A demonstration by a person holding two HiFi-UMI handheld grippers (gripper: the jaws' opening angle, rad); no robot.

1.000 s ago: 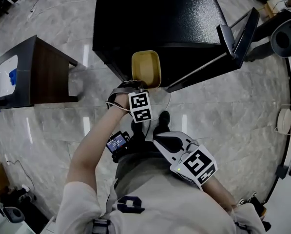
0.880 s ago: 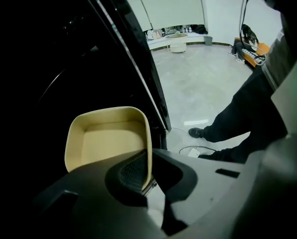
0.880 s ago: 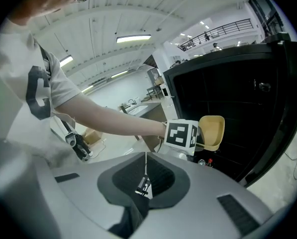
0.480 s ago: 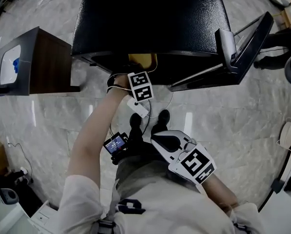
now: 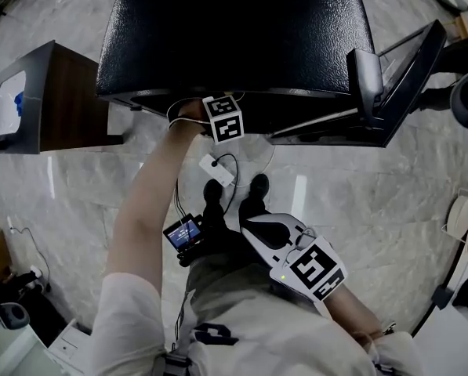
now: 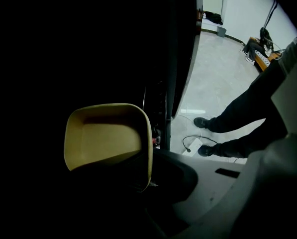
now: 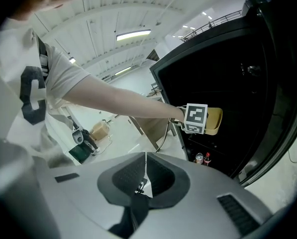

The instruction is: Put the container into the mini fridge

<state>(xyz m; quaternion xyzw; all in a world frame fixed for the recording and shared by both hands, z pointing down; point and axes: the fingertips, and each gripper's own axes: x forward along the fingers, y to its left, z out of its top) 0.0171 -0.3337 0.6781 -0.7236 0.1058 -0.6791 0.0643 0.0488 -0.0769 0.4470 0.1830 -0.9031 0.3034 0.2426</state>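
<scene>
Container [image 6: 104, 136] in left tongs [image 6: 147, 181]

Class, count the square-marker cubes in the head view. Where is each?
2. One cube rides the left tongs at the mini fridge opening; the other rides the right tongs by the person's waist. None appears hidden.

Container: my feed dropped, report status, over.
Left gripper shut on container rim, just inside open mini fridge. Right gripper shut, empty. Two small bottles lower down, clear of container.
</scene>
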